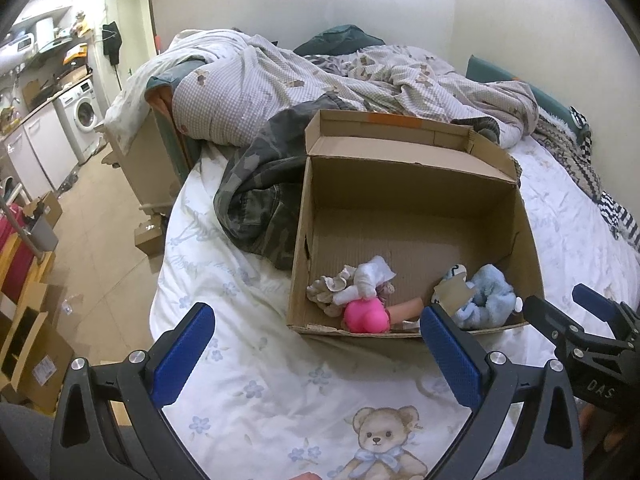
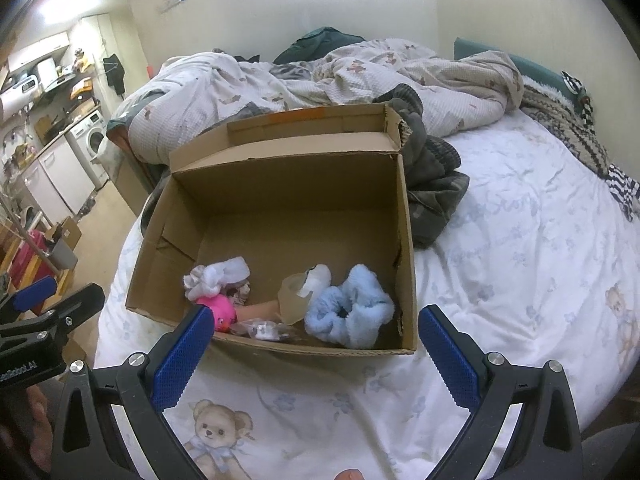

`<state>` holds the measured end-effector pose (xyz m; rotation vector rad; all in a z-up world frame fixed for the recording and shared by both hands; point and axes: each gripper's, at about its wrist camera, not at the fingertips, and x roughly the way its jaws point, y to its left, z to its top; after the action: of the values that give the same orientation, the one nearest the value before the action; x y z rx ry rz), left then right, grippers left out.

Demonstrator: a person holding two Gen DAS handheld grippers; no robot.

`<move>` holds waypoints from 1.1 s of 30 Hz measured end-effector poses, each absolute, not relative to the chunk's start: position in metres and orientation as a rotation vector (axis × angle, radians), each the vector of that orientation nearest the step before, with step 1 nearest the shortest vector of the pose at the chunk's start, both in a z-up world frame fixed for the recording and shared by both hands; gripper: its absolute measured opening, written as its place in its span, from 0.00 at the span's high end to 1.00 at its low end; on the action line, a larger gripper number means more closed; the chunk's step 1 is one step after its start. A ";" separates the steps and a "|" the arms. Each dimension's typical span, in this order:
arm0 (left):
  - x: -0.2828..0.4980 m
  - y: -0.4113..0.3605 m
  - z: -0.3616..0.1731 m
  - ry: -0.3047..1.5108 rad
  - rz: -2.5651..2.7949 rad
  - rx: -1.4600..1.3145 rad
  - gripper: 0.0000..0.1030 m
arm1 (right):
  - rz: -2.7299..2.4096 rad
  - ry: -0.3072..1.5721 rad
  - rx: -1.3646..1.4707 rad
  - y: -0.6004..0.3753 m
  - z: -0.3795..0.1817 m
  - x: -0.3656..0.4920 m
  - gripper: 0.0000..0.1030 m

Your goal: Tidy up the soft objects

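Lying bunched along the near wall of an open cardboard box, the soft things fill the lower centre of the right wrist view: a fluffy blue scrunchie at the right end, a white sock bundle at the left end, and a bright pink toy just below the socks, touching them. The box's lid flap stands up at the far side. In the left wrist view the same box sits right of centre, with the pink toy against its near wall.

Beneath the box spreads a white bedsheet printed with pale flowers and teddy bears. A camouflage garment lies against the box's side, and a rumpled checked duvet is heaped across the upper frame. At the far left is a kitchen corner with a washing machine.

Both claws are spread wide and carry nothing. The right gripper hangs at the bottom of its frame, just short of the box's near wall, its left finger overlapping the pink toy in the picture. The left gripper hovers over bare sheet below the box.
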<state>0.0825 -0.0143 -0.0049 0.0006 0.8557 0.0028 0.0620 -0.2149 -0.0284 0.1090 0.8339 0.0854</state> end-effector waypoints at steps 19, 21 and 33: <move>0.081 -0.016 -0.006 0.863 0.013 -0.002 0.01 | 0.082 0.834 0.107 -0.215 -0.029 0.063 0.00; 0.082 -0.015 -0.006 0.863 0.012 0.000 0.01 | 0.082 0.836 0.107 -0.215 -0.028 0.063 0.00; 0.082 -0.015 -0.006 0.863 0.014 -0.004 0.01 | 0.086 0.830 0.109 -0.215 -0.028 0.063 0.00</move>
<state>0.0820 -0.0148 -0.0059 -0.0042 0.8627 0.0135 0.0633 -0.2152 -0.0276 0.1093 0.8302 0.0859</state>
